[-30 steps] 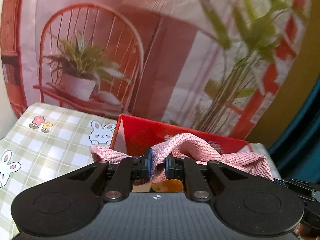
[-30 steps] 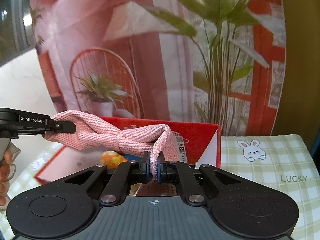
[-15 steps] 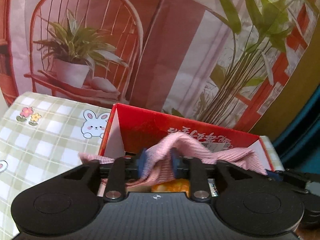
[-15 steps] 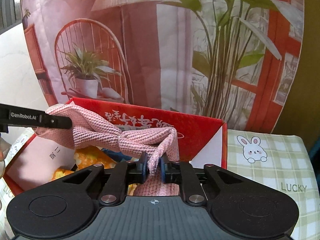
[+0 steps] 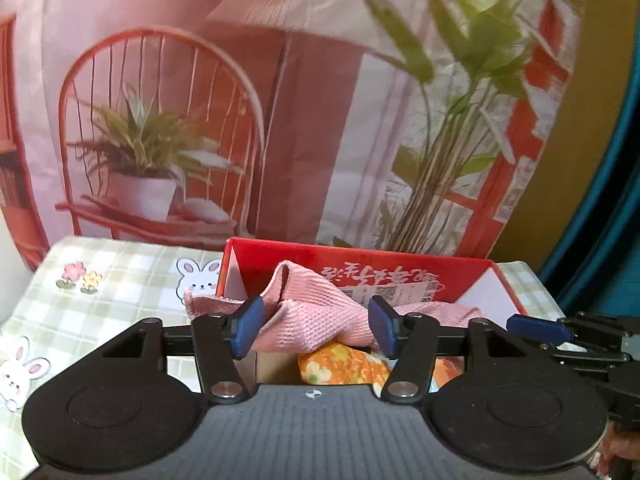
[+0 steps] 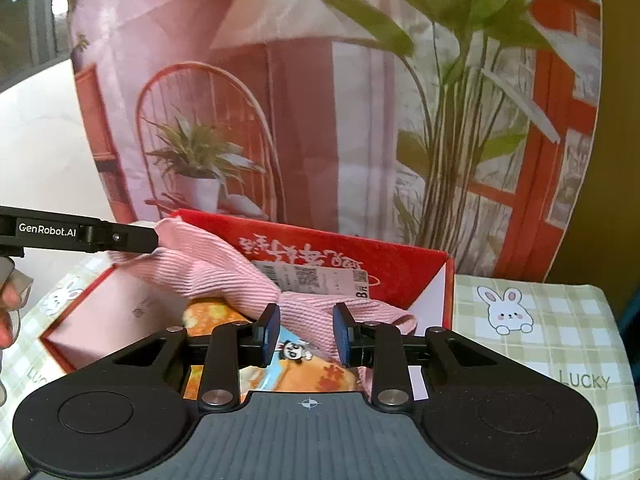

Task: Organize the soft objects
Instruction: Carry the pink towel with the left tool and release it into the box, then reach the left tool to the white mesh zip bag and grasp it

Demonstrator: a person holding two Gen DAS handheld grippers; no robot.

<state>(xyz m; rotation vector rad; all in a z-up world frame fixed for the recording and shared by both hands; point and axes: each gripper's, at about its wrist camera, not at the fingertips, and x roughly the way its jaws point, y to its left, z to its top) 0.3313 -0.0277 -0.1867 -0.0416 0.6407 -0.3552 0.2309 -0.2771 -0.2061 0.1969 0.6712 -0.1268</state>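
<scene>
A pink ribbed cloth sags across the open red box, its ends spread towards both box sides. My left gripper is opening, and the cloth lies loose between its blue pads. My right gripper is opening too, with the other end of the pink cloth between its pads, not pinched. The right gripper's fingers show at the edge of the left wrist view. One left finger lies against the cloth's far end. The red box holds an orange floral soft item.
A green checked tablecloth with bunny prints covers the table around the box. A printed backdrop of a chair and plants stands right behind it. A cartoon-printed packet lies in the box. A person's hand shows at the left.
Both grippers were shut on the pink cloth, stretching it above the box. Their jaws have spread apart and the cloth has sunk down onto the box and its contents.
</scene>
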